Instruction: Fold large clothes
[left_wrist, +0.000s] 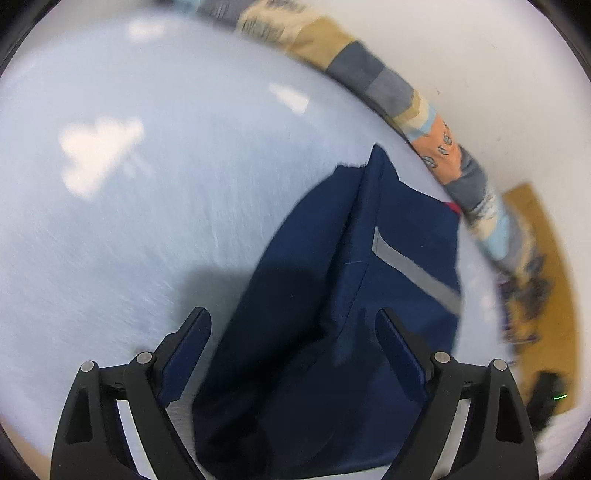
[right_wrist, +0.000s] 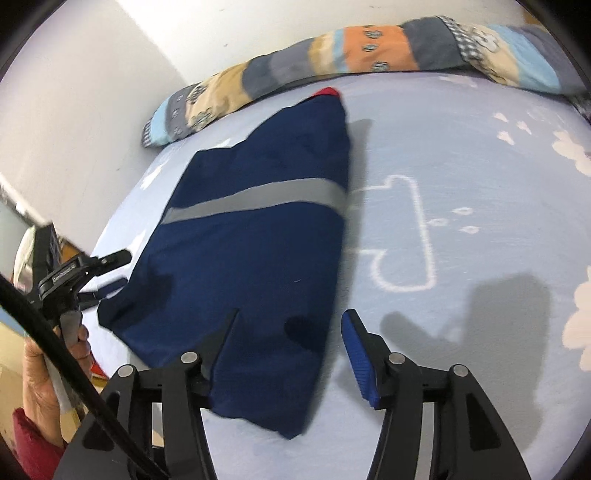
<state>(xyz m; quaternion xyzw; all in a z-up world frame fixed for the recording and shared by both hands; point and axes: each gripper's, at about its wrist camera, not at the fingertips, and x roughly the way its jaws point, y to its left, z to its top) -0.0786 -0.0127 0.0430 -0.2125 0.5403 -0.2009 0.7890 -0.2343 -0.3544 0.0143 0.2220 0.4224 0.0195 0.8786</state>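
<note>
Two grippers hang over a pale blue bed sheet (right_wrist: 461, 155) printed with white clouds, and one dark blue garment (right_wrist: 258, 236) lies folded on it. In the right wrist view the garment is a long, tapering shape with a grey band (right_wrist: 258, 197) across its upper half and a bit of red (right_wrist: 327, 91) showing at its far tip. That tip points toward the far edge of the bed, where a patchwork quilt (right_wrist: 369, 48) is rolled along a white wall (right_wrist: 74, 92). The garment's left side sits near the bed's left edge. The right gripper (right_wrist: 290, 332) is above the garment's near end with its jaws spread: the left finger lies over the cloth, the blue-padded right finger is over bare sheet just beside the garment's right edge, and neither pad presses the fabric. The left gripper (right_wrist: 118, 271) shows at the bed's left edge, held by a hand (right_wrist: 48, 365) with a red sleeve (right_wrist: 29, 443), its fingertips at the garment's near left corner. In the left wrist view, which is blurred, the left gripper (left_wrist: 293, 325) has its jaws wide apart, and the garment (left_wrist: 332, 295) lies between and beyond them without being pinched.
</note>
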